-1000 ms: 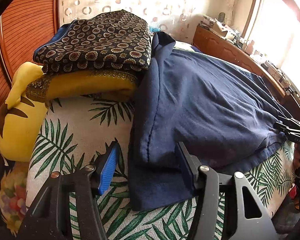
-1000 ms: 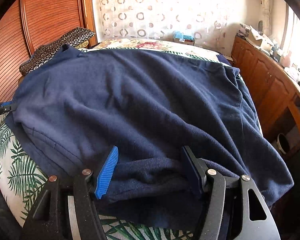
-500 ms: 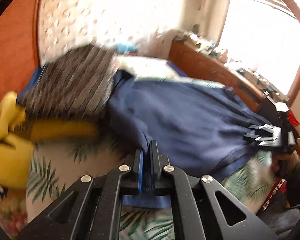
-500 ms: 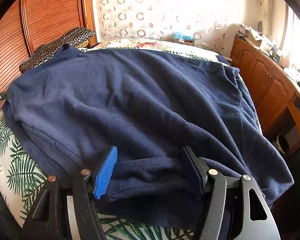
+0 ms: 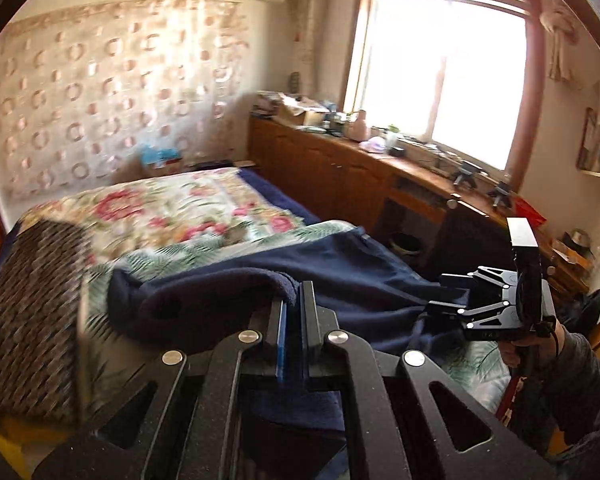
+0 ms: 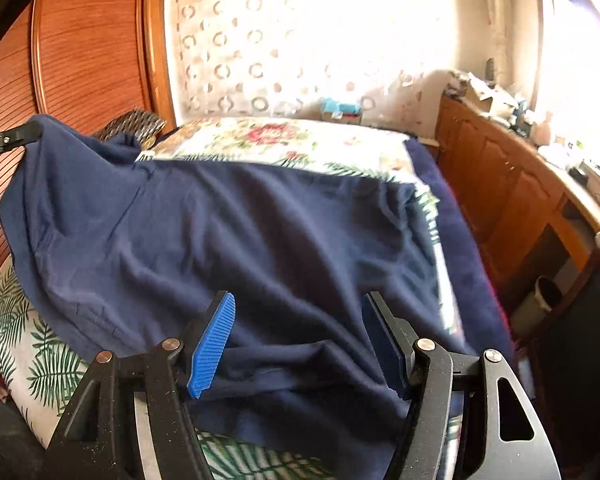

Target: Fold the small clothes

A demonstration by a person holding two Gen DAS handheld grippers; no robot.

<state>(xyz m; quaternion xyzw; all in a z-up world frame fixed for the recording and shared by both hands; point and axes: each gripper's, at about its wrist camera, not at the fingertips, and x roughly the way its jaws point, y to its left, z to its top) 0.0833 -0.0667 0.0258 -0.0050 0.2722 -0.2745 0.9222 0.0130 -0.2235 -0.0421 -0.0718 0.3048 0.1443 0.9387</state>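
Note:
A navy blue garment lies spread over the bed; it also shows in the left wrist view. My left gripper is shut on the garment's left corner and holds it lifted off the bed; that gripper's tip shows at the far left of the right wrist view. My right gripper is open, its blue pads either side of a fold at the garment's near edge. It also shows in the left wrist view, at the garment's right edge.
The bed has a palm-leaf cover and a floral quilt further back. A patterned folded pile sits at the left. A wooden cabinet runs along the right, with a bin on the floor.
My left gripper closed on the garment's left corner and lifted it up and back, pulling the cloth off the far part of the bed. My right gripper stayed open at the near edge.

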